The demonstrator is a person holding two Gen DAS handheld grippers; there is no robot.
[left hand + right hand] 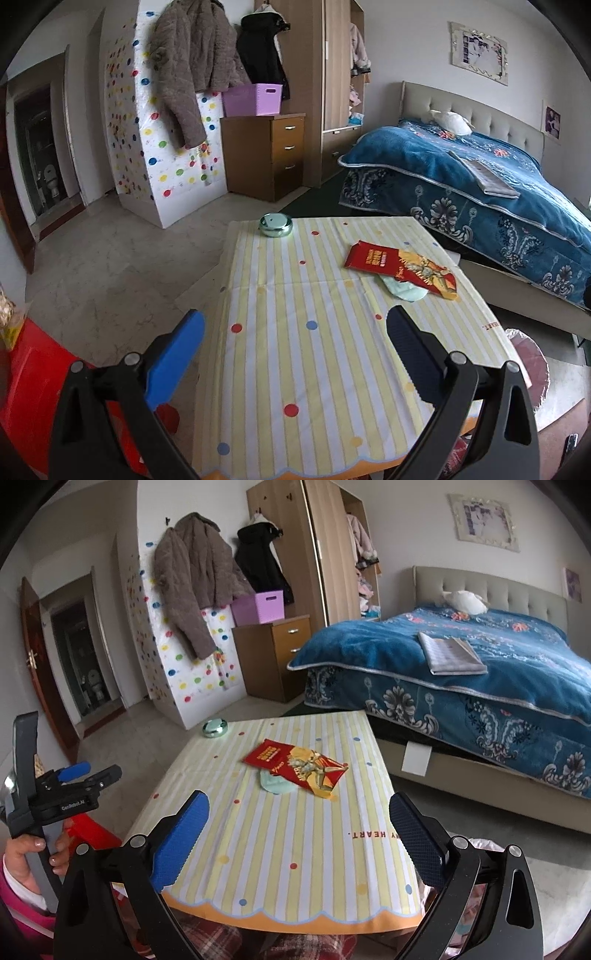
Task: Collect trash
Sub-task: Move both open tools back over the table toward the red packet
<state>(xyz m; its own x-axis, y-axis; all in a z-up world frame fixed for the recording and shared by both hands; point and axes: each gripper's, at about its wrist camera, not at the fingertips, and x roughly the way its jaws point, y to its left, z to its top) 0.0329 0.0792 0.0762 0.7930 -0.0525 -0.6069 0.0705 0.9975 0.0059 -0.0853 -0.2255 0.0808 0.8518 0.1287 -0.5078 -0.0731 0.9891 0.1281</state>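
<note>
A red and yellow snack wrapper (400, 271) (295, 768) lies on the striped tablecloth (314, 350) (291, 845), partly covering a pale green round piece (404, 291) (275, 784). A shiny green round tin (275, 225) (215, 727) sits at the table's far left corner. My left gripper (295, 341) hovers open over the near part of the table with nothing between its fingers; it also shows at the left of the right wrist view (92, 773), held by a hand. My right gripper (299, 821) stands open above the table's near edge, empty.
A bed with a blue blanket (461, 672) stands right of the table. A red bin (33, 387) (90, 834) sits left of the table on the floor. A wooden drawer unit (266, 155), purple basket (255, 98) and wardrobe line the far wall.
</note>
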